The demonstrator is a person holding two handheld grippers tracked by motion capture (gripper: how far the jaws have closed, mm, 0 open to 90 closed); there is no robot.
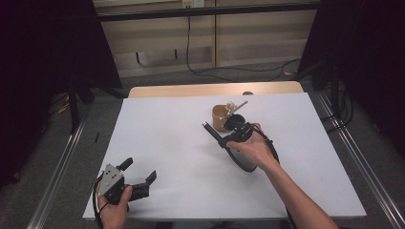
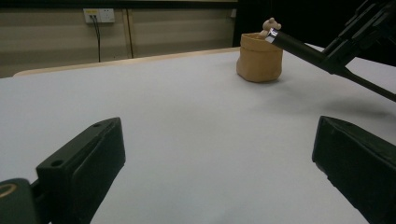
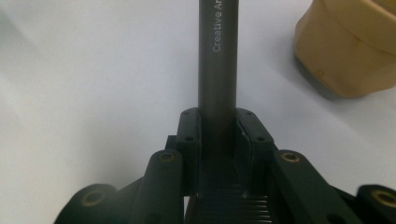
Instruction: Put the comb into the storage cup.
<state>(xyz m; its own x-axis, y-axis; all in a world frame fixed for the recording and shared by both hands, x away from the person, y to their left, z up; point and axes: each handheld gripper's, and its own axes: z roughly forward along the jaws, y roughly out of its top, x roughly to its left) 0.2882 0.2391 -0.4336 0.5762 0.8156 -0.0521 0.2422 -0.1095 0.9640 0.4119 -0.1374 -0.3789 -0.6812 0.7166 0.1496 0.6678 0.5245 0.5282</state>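
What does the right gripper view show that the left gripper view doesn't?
Right gripper view: the right gripper shut on the dark stick, with white lettering on the shaft.
Left gripper view: the left gripper open with nothing between its jaws, the stick's metal band beside a pale lump at the pot's rim, and a wall socket.
Both: the stick, the tan pot and the white table.
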